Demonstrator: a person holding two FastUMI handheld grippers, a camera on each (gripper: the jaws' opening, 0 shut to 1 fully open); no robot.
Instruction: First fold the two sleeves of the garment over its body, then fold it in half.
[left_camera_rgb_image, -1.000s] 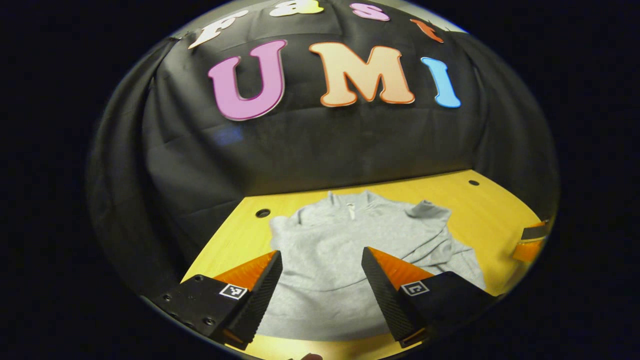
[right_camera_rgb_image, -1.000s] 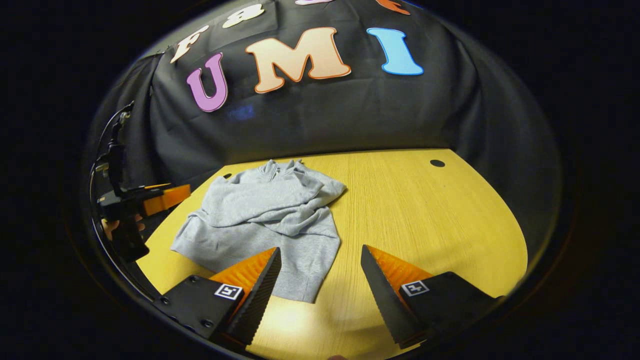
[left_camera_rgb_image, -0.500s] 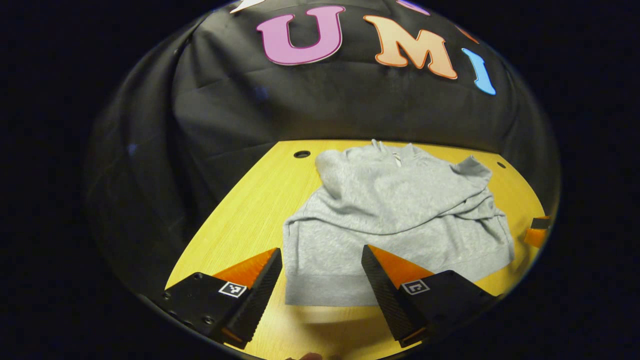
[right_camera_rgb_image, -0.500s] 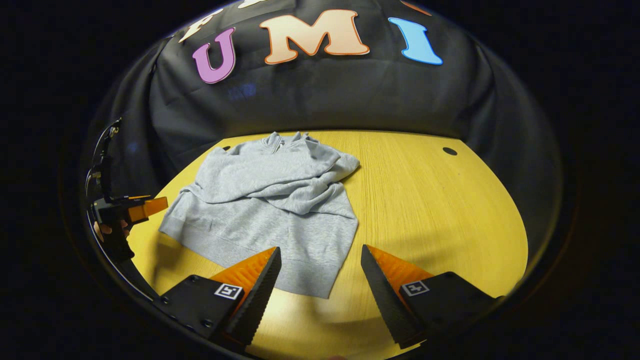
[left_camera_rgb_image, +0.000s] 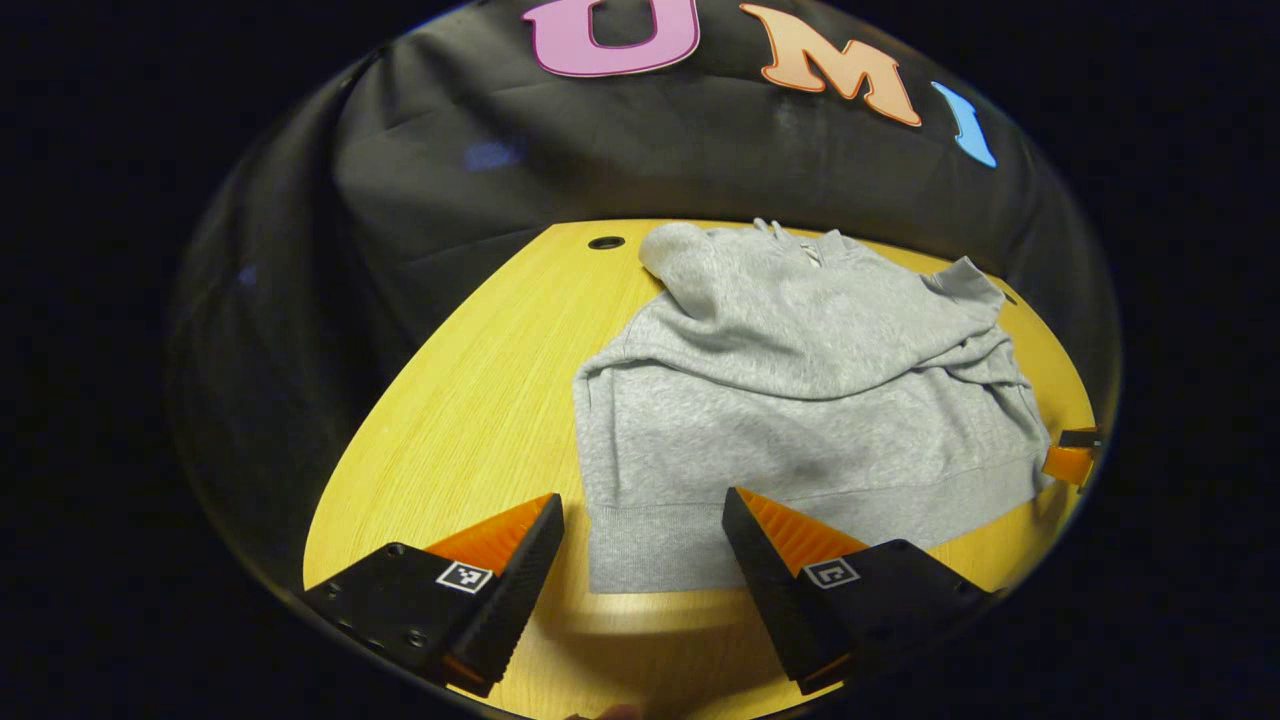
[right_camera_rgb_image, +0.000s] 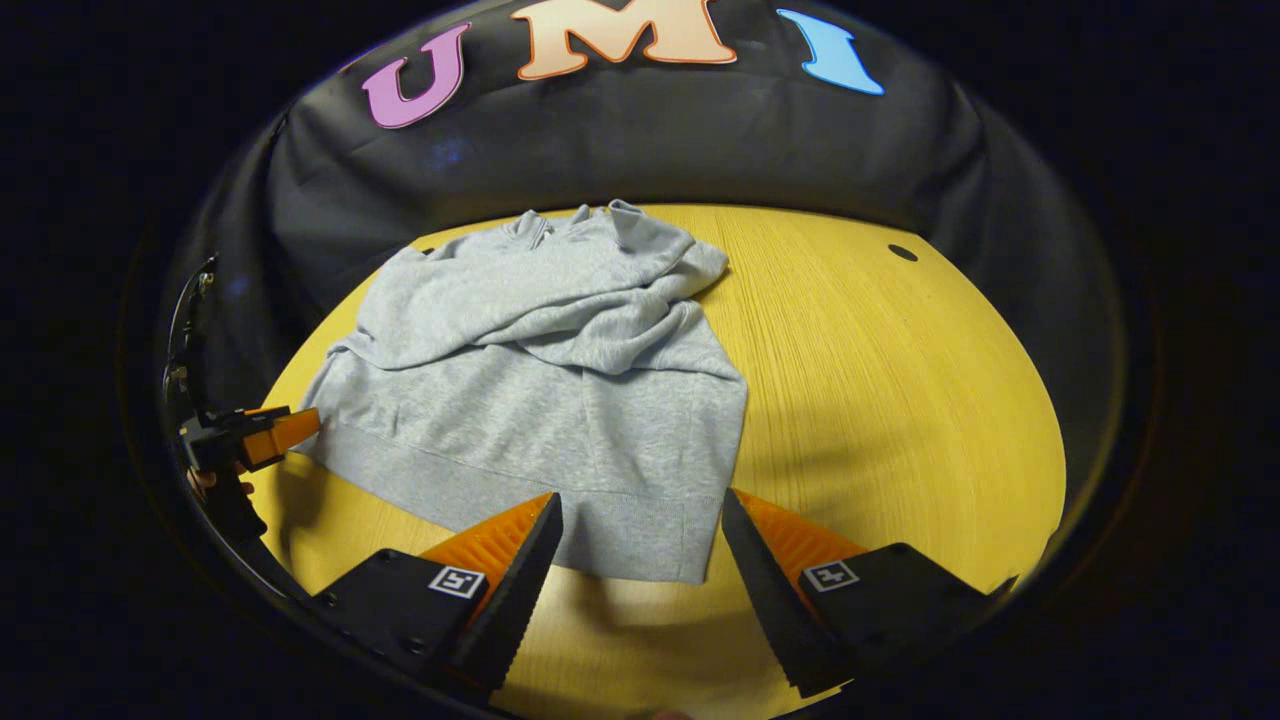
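Note:
A grey sweatshirt (left_camera_rgb_image: 800, 400) (right_camera_rgb_image: 540, 380) lies flat on the yellow wooden table (left_camera_rgb_image: 470, 420) (right_camera_rgb_image: 880, 380), collar toward the far wall. Both sleeves lie folded across its body. My left gripper (left_camera_rgb_image: 640, 520) stands open just above the hem's left corner, which lies between its fingers' line of sight. My right gripper (right_camera_rgb_image: 640, 515) is open over the hem's right corner. In the right gripper view the left gripper (right_camera_rgb_image: 265, 440) shows at the far left by the hem. In the left gripper view the right gripper's tip (left_camera_rgb_image: 1068, 460) shows at the far right edge.
The table has small round holes near its far corners (left_camera_rgb_image: 606, 242) (right_camera_rgb_image: 902, 252). Black cloth closes the booth behind and to the sides. Bare tabletop stretches to the right of the sweatshirt in the right gripper view.
Both grippers have come down and forward toward the sweatshirt's near hem, one at each corner. The garment looms larger in both views. Both stay open.

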